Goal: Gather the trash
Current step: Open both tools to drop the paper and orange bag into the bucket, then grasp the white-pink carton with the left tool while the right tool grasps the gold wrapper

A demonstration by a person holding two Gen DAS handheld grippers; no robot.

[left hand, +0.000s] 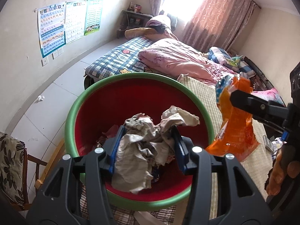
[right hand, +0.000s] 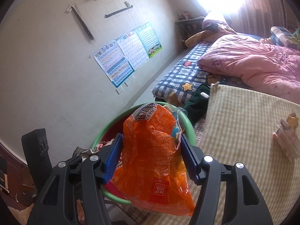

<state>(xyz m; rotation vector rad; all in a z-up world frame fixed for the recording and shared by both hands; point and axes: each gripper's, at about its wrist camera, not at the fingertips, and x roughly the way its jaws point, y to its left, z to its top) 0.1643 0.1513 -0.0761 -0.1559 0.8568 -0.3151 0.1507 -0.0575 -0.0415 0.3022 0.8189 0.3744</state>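
A bed (left hand: 120, 60) with a checked cover and a pink quilt (left hand: 180, 60) fills the far right of the room. Near its foot stands a green-rimmed red bin (left hand: 73, 116), a little trash already at its bottom. Above the bin's mouth the left gripper (left hand: 146, 142) holds a crumpled grey paper wad (left hand: 142, 150) between its blue pads. To the right, beside the rim, the right gripper (right hand: 151, 153) clasps an orange snack wrapper (right hand: 150, 150), hanging down between its half-spread fingers.
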